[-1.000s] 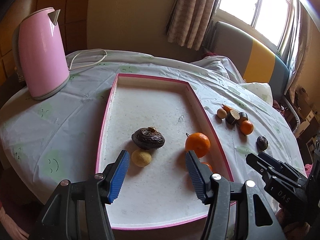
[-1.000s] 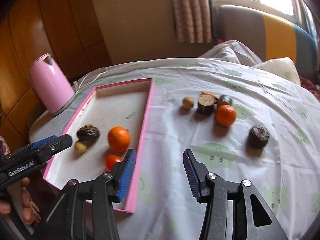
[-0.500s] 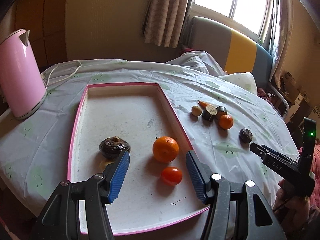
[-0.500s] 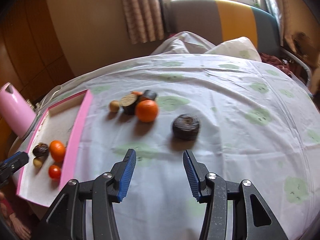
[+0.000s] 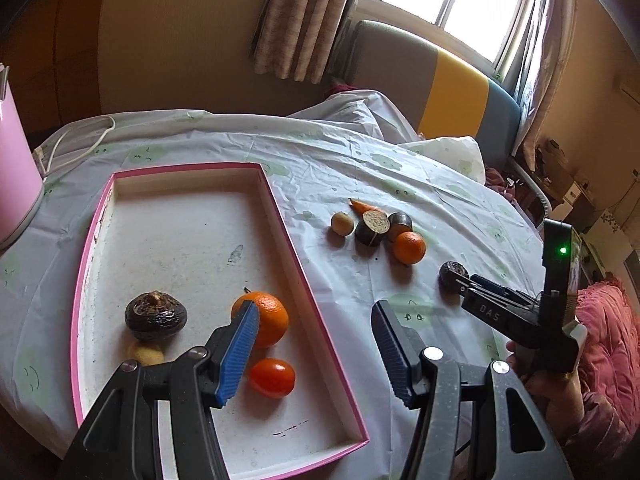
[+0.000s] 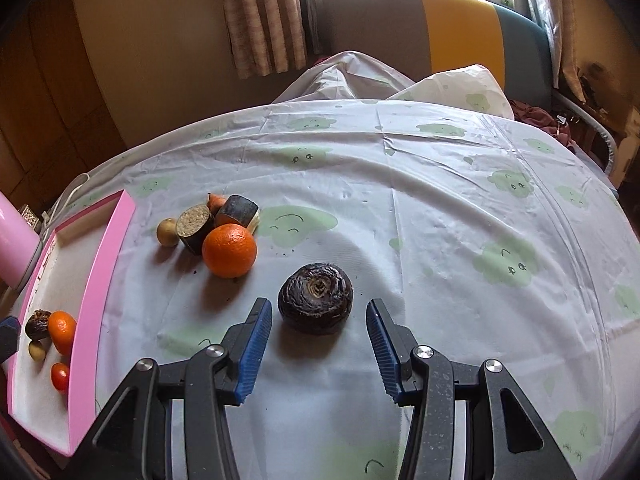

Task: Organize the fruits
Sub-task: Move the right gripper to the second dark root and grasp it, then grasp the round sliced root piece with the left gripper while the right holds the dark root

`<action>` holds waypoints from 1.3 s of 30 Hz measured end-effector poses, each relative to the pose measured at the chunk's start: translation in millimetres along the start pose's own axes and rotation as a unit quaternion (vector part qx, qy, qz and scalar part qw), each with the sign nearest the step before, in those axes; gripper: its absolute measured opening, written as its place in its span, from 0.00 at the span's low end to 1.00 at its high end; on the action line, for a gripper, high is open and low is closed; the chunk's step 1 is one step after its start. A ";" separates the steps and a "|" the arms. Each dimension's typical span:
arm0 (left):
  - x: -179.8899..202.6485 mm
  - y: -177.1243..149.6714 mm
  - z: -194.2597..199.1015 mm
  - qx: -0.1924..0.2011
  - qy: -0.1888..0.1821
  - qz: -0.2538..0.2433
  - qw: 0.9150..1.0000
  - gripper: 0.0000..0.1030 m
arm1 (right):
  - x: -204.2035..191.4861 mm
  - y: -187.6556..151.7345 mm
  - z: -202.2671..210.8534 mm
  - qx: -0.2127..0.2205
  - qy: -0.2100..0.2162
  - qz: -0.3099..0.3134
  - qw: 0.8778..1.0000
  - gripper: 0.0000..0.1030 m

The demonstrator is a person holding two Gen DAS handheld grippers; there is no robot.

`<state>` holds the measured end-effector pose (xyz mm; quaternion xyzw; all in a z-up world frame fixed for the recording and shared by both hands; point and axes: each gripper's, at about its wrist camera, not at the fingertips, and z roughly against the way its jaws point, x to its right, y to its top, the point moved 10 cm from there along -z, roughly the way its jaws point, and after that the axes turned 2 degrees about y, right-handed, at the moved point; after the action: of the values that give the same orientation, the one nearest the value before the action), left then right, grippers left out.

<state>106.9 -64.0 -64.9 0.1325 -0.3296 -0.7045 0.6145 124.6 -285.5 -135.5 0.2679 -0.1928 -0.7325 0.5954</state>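
Right wrist view — right gripper (image 6: 318, 342) fingers wide, empty, straddling dark wrinkled fruit (image 6: 315, 298) on table (image 6: 440, 240); left gripper (image 5: 314, 344) fingers wide, empty over pink tray (image 5: 312, 300).

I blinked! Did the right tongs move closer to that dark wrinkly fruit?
Yes. The right tongs swung away from the pink tray and now frame the dark wrinkly fruit.

I read only one marking, the white letters "DAS" printed on the black body of the right gripper (image 5: 460, 282) as my left wrist camera shows it; nothing else is legible.
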 end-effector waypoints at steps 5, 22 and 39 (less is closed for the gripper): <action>7.3 11.1 -9.8 -0.007 0.005 -0.010 1.000 0.58 | -1.3 1.6 -11.5 -0.006 -0.010 0.018 1.000 0.47; 67.6 44.8 -87.5 -0.064 -0.027 -0.112 0.991 0.37 | 2.7 1.2 -12.2 0.006 0.002 0.013 1.000 0.43; 90.8 59.4 -152.5 -0.089 -0.001 -0.246 0.965 0.39 | 4.7 -0.2 -13.7 0.005 0.026 -0.005 1.000 0.43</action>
<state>224.3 -198.1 -121.8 0.1536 -0.2229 -0.8607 0.4313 132.3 -289.6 -147.0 0.2911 -0.1796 -0.7274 0.5949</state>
